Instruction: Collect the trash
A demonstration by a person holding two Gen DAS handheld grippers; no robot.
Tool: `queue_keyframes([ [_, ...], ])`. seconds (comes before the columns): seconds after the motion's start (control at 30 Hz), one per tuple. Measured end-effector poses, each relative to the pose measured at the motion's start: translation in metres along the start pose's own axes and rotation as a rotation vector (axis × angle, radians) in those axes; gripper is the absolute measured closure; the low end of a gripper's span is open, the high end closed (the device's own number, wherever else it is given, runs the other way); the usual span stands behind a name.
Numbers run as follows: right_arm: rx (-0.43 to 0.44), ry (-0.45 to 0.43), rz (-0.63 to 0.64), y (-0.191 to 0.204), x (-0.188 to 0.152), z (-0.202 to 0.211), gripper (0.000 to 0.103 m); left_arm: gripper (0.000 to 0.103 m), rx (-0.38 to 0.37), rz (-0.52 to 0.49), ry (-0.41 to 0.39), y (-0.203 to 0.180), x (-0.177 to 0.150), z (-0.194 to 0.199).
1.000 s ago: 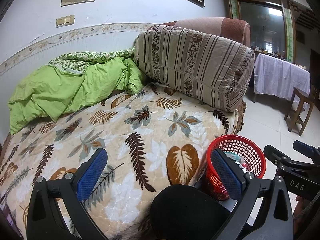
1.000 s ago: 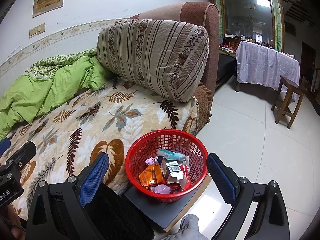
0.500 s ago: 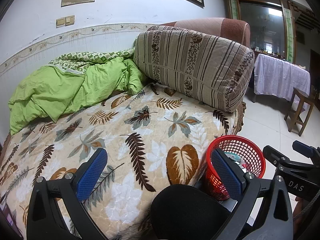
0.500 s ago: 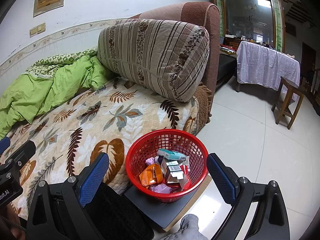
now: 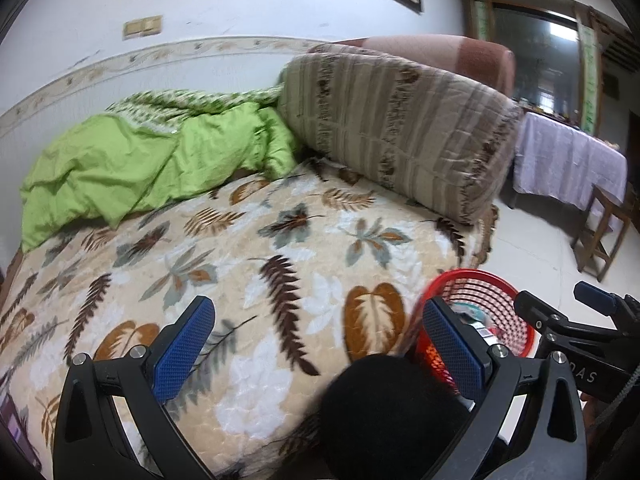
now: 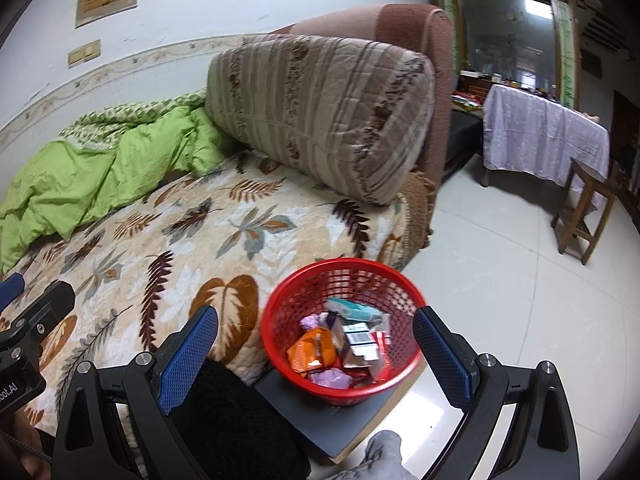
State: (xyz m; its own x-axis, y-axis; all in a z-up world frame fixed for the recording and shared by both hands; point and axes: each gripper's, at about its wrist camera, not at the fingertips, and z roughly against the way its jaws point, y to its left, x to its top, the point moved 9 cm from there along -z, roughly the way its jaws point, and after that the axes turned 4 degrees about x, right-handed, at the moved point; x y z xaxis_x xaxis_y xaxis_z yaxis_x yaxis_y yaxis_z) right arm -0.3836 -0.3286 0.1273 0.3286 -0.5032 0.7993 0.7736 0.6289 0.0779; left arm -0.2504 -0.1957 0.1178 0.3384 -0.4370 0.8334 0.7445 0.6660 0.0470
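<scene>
Bed point(image 6: 224, 240): one, under a leaf-print cover, with one green quilt point(image 6: 104, 168) and one striped bolster point(image 6: 320, 120). One red basket point(image 6: 344, 280) stands on a dark board point(image 6: 320, 420) beside the bed, trash point(image 6: 340, 340) inside. Left gripper point(image 5: 320, 344) and right gripper point(image 6: 316, 352): both spread, empty.

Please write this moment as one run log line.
left gripper: open, empty | right gripper: open, empty | red basket: holds trash
</scene>
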Motion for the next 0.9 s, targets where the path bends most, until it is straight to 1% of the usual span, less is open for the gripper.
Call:
queue_keyframes([
  [0.07,0.022,0.004,0.026,0.013,0.007,-0.008,0.004,0.0,0.037,0.028,0.002,0.017,-0.001,-0.001],
  [0.13,0.051,-0.012,0.051,0.03,0.019,-0.015,0.004,0.0,0.083,0.069,0.007,0.04,0.0,-0.005],
  [0.2,0.086,-0.018,0.085,0.052,0.029,-0.024,0.004,0.0,0.118,0.106,0.016,0.061,-0.003,-0.008],
  [0.33,0.168,-0.009,0.15,0.107,0.044,-0.052,0.004,0.0,0.216,0.19,0.048,0.114,-0.013,-0.017],
  [0.43,0.221,0.059,0.205,0.151,0.041,-0.083,0.004,0.0,0.296,0.251,0.09,0.156,-0.027,-0.029],
  [0.47,0.247,0.083,0.218,0.167,0.038,-0.095,0.004,0.0,0.312,0.267,0.1,0.166,-0.032,-0.032],
  [0.5,0.262,0.101,0.236,0.183,0.035,-0.107,0.004,0.0,0.346,0.292,0.119,0.183,-0.039,-0.04],
  [0.57,0.271,0.144,0.271,0.21,0.027,-0.131,0.004,0.0,0.386,0.33,0.153,0.209,-0.051,-0.053],
  [0.6,0.279,0.17,0.281,0.223,0.023,-0.145,0.004,0.0,0.416,0.366,0.185,0.227,-0.06,-0.065],
  [0.7,0.262,0.231,0.342,0.267,0.007,-0.193,0.004,0.0,0.433,0.47,0.244,0.265,-0.083,-0.097],
  [0.73,0.258,0.238,0.361,0.279,0.003,-0.207,0.004,0.0,0.455,0.497,0.271,0.277,-0.09,-0.109],
  [0.8,0.251,0.266,0.413,0.307,-0.006,-0.236,0.004,0.0,0.467,0.545,0.296,0.296,-0.098,-0.129],
  [0.83,0.259,0.304,0.432,0.32,-0.011,-0.251,0.004,0.0,0.468,0.56,0.306,0.303,-0.102,-0.138],
  [0.9,0.256,0.352,0.484,0.342,-0.019,-0.274,0.004,0.0,0.482,0.572,0.322,0.315,-0.107,-0.156],
])
